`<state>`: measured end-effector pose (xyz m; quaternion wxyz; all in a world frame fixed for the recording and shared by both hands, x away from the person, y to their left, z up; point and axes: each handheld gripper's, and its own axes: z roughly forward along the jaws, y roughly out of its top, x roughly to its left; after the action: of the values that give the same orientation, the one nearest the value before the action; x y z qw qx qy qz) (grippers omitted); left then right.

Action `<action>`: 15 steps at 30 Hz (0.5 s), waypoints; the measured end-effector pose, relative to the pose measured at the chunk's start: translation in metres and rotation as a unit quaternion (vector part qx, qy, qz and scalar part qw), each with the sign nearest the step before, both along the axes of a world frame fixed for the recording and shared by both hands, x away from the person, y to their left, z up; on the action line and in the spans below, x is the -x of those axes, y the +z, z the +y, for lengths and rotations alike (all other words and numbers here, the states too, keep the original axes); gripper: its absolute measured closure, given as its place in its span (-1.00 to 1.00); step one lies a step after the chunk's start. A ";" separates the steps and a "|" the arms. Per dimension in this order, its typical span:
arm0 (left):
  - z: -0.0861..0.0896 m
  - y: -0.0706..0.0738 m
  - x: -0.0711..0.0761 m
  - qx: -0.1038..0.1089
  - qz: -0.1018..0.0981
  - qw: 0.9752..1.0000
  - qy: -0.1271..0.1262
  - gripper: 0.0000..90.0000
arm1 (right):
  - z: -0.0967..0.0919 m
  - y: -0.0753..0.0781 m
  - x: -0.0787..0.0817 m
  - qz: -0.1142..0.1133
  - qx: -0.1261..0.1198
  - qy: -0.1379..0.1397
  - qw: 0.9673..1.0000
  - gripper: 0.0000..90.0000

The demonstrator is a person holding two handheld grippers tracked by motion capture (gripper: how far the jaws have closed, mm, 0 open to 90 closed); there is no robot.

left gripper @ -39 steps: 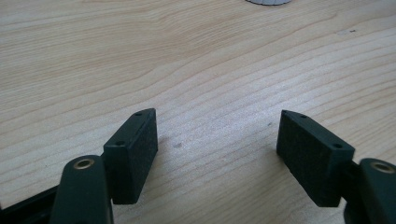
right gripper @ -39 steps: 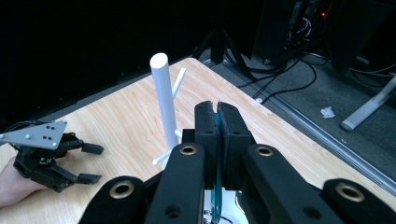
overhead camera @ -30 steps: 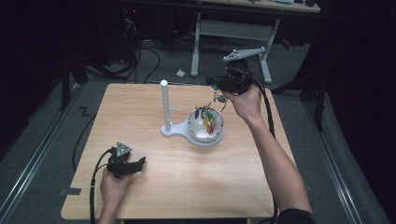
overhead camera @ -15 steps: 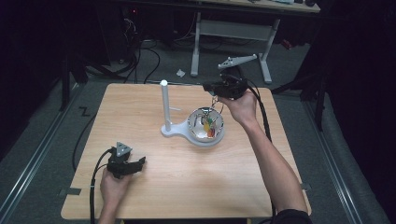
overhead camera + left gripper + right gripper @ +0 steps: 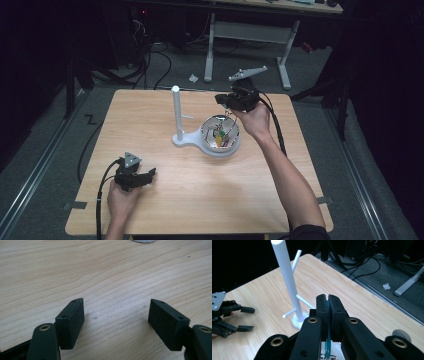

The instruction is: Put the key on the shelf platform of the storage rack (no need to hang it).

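A white stand [image 5: 176, 112] with a tall post [image 5: 287, 275] and short side pegs rises from a white bowl [image 5: 206, 141] near the table's middle. Small colourful pieces [image 5: 221, 136] lie in the bowl. My right gripper [image 5: 223, 99] hovers above the bowl's far rim, right of the post. It [image 5: 328, 298] is shut on a thin teal piece [image 5: 327, 340], and something thin dangles [image 5: 228, 118] from it toward the bowl. My left gripper [image 5: 149, 175] rests on the table at the front left. It is open [image 5: 116, 315] over bare wood, and it [image 5: 248, 318] lies beyond the post in the right gripper view.
The wooden table [image 5: 200, 200] ends close behind the stand. Beyond it on the dark floor are cables [image 5: 150, 60], a scrap of paper [image 5: 193, 78] and the white legs of a desk [image 5: 210, 55]. Bare wood stretches between the two grippers.
My right gripper has shifted a little left and toward the post, carrying the dangling piece over the bowl. The left gripper has stayed where it was.
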<state>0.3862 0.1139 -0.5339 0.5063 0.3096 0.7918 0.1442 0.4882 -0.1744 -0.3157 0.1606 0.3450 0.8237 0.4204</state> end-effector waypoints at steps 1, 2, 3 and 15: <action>0.001 0.000 0.000 -0.004 -0.002 1.000 -0.003 -0.35 | 0.000 -0.002 0.000 0.001 0.000 -0.001 1.000 0.96; 0.001 0.000 0.000 -0.004 -0.002 1.000 -0.004 -0.35 | 0.000 -0.003 -0.001 0.002 -0.001 -0.002 1.000 0.96; 0.001 0.000 0.000 -0.004 -0.002 1.000 -0.003 -0.35 | -0.001 -0.004 -0.001 0.002 -0.001 -0.002 1.000 0.96; 0.000 0.000 0.000 -0.003 -0.001 1.000 -0.001 -0.35 | -0.002 -0.022 -0.005 0.017 -0.001 -0.009 1.000 0.96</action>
<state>0.3863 0.1144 -0.5341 0.5065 0.3116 0.7904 0.1471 0.4928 -0.1768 -0.3374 0.1499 0.3599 0.8227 0.4138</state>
